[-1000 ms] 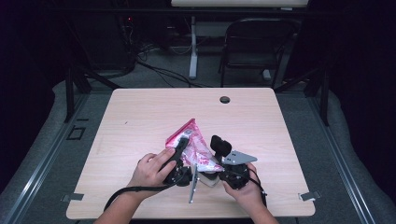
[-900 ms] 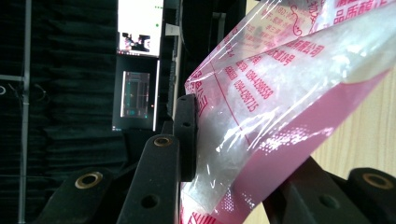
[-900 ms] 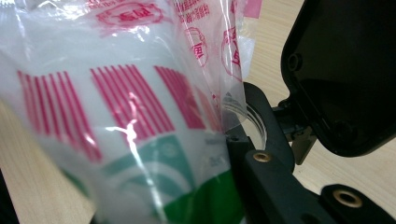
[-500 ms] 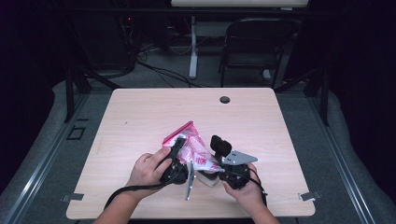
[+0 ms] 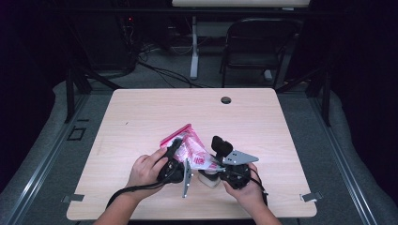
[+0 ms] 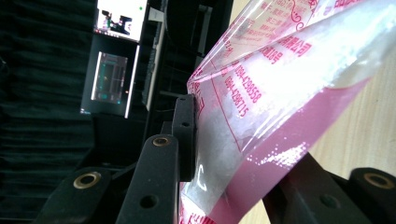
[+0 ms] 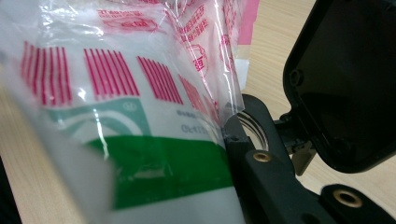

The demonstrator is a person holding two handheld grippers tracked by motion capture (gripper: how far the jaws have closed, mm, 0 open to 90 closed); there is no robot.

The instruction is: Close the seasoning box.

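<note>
Bag (image 5: 187, 145) near table's front edge (image 5: 187, 218)

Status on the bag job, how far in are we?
Done: the clear plastic bag with pink print and a pink strip is off the wooden table, held between both grippers. In hand: left gripper pinches the bag's pink-strip end; right gripper is clamped on a white item with a green band wrapped in the bag. Left: whether that item goes in or comes out isn't clear.

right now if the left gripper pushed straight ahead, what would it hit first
Nothing new: the left gripper already has the pink-printed plastic bag between its jaws. Past the bag lies bare table, though depth is hard to judge.
</note>
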